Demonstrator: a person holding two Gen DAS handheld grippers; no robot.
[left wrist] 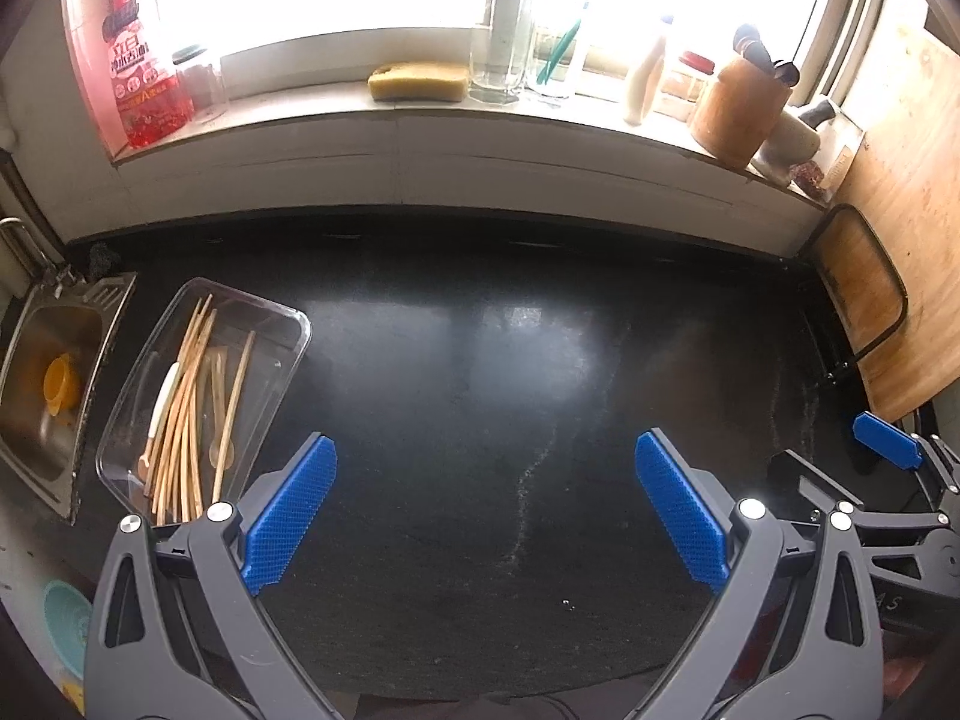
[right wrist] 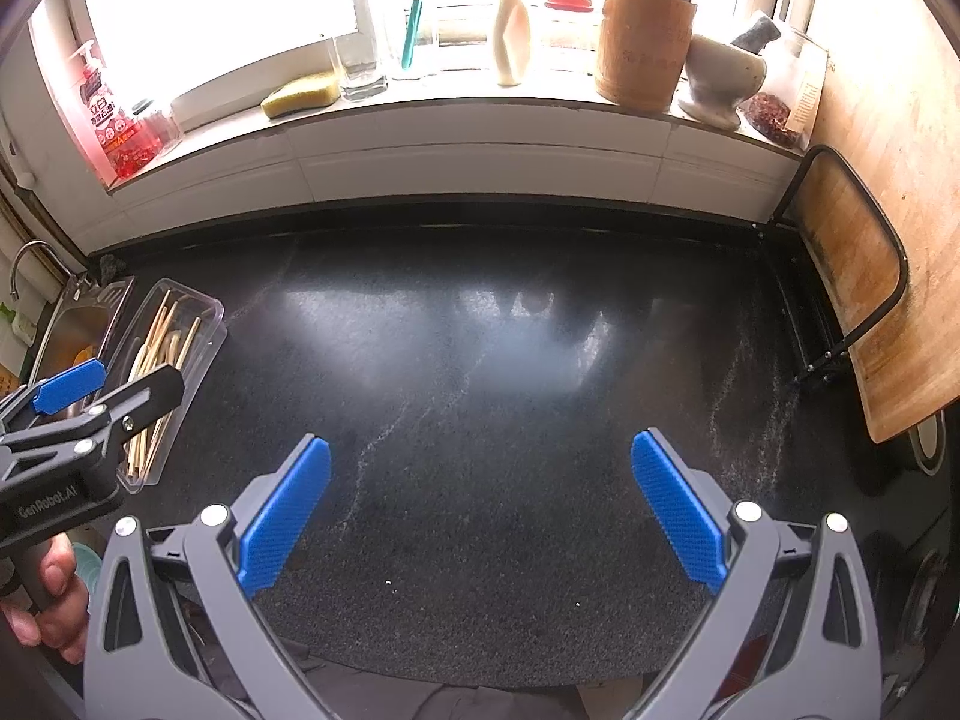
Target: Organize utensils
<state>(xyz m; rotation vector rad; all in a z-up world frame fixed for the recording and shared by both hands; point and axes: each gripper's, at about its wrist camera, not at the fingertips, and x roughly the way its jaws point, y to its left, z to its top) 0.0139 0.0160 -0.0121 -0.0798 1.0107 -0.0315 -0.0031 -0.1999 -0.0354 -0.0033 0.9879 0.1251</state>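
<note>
I have both tools spread wide and holding nothing above the black counter. My left tool hangs over the counter's near left part; my right tool hangs over its near middle. The chopsticks lie with a white-handled spoon inside a clear plastic tray at the counter's left edge, just beside the steel sink. A wooden utensil holder stands on the windowsill behind the counter's far right corner.

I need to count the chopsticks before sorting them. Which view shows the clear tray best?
The left wrist view: the clear tray lies close and unobstructed. In the right wrist view it is small, partly hidden behind the left gripper.
</note>
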